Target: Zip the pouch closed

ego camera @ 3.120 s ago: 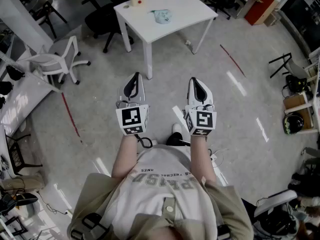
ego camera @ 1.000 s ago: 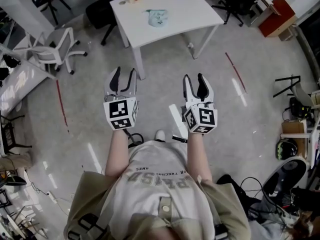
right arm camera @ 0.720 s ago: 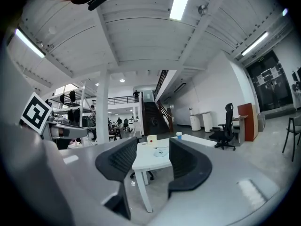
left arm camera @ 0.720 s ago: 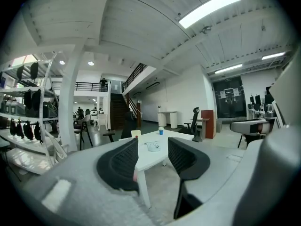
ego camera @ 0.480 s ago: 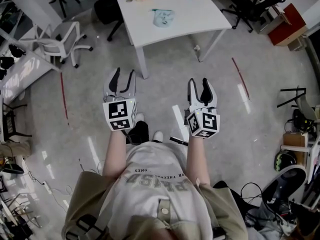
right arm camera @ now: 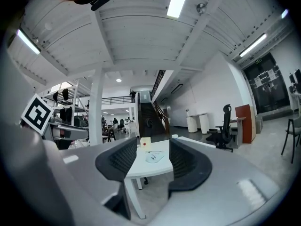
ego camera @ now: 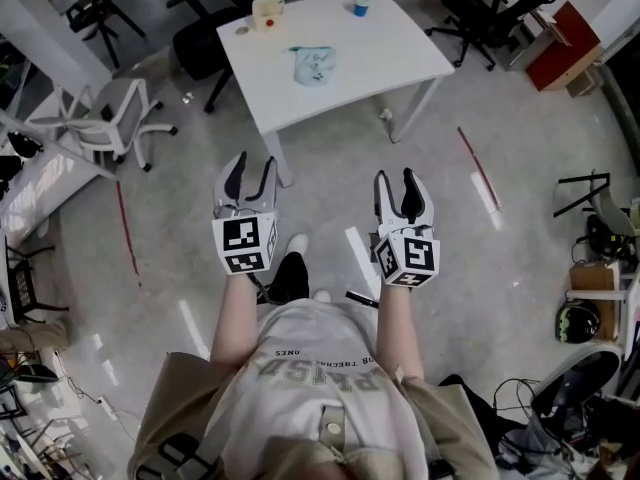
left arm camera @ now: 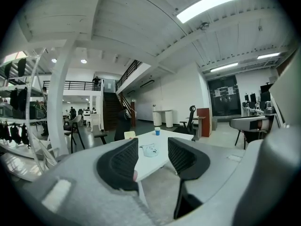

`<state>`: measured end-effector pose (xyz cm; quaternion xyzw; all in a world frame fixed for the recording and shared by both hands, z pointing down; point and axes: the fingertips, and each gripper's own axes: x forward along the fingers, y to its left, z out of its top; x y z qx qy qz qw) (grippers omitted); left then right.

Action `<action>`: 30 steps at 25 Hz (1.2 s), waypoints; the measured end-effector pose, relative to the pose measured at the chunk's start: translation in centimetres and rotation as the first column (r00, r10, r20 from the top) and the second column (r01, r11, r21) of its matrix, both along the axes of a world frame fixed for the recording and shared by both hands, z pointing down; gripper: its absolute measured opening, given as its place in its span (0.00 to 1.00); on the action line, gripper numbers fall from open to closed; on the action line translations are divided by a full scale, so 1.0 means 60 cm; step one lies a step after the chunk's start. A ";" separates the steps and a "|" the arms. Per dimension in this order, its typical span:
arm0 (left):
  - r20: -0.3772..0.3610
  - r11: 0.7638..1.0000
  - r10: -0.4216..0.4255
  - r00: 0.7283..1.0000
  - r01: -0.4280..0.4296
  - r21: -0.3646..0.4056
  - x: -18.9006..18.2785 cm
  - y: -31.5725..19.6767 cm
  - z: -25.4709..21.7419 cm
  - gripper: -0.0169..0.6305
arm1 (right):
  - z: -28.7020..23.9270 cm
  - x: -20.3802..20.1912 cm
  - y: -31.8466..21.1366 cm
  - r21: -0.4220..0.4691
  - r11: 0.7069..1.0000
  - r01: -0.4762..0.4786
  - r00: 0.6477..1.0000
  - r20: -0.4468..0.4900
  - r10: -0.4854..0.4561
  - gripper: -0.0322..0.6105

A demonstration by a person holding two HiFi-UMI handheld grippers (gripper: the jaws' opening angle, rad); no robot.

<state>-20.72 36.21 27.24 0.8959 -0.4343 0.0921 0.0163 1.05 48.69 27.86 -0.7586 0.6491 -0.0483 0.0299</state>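
pale blue pouch (ego camera: 313,65), flat on table (ego camera: 400,43)

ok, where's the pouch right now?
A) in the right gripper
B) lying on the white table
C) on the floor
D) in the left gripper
B: the pouch lies on the white table, while the left gripper and right gripper hang open and empty over the floor, short of it.
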 end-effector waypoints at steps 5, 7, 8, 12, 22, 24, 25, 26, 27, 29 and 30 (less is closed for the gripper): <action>0.036 0.999 0.031 0.999 -0.030 -0.035 0.028 -0.100 0.027 0.34 | 0.001 0.025 -0.087 -0.009 1.000 -0.021 0.999 -0.026 0.021 0.35; 0.044 0.998 0.048 0.998 -0.046 -0.045 0.041 -0.141 0.031 0.34 | 0.006 0.034 -0.123 -0.017 0.999 -0.032 0.999 -0.016 0.032 0.35; 0.045 0.997 0.058 0.997 -0.056 -0.045 0.049 -0.163 0.029 0.34 | 0.006 0.038 -0.141 -0.019 0.999 -0.040 0.999 -0.013 0.040 0.35; 0.040 0.994 0.098 0.994 -0.096 -0.043 0.080 -0.248 0.023 0.34 | 0.001 0.053 -0.215 -0.028 0.997 -0.076 0.997 -0.012 0.076 0.35; 0.015 0.985 0.169 0.986 -0.168 -0.026 0.115 -0.402 0.000 0.34 | -0.010 0.084 -0.352 -0.030 0.988 -0.149 0.989 -0.014 0.149 0.37; 0.015 0.986 0.163 0.986 -0.163 -0.037 0.112 -0.418 0.011 0.34 | -0.005 0.086 -0.364 -0.039 0.987 -0.153 0.988 -0.015 0.152 0.37; 0.015 0.986 0.161 0.987 -0.160 -0.045 0.110 -0.424 0.017 0.34 | -0.001 0.087 -0.369 -0.045 0.987 -0.154 0.988 -0.013 0.154 0.37; 0.014 0.986 0.159 0.987 -0.158 -0.054 0.109 -0.429 0.024 0.34 | 0.003 0.087 -0.373 -0.052 0.987 -0.154 0.988 -0.010 0.154 0.37; 0.011 0.986 0.156 0.988 -0.155 -0.063 0.107 -0.434 0.029 0.34 | 0.006 0.087 -0.377 -0.059 0.986 -0.153 0.988 -0.007 0.153 0.37; 0.003 0.986 0.150 0.989 -0.149 -0.079 0.106 -0.443 0.037 0.34 | 0.011 0.087 -0.386 -0.069 0.986 -0.150 0.989 -0.007 0.150 0.37; 0.000 0.986 0.147 0.989 -0.146 -0.085 0.106 -0.447 0.040 0.34 | 0.013 0.087 -0.390 -0.075 0.986 -0.148 0.989 -0.010 0.148 0.37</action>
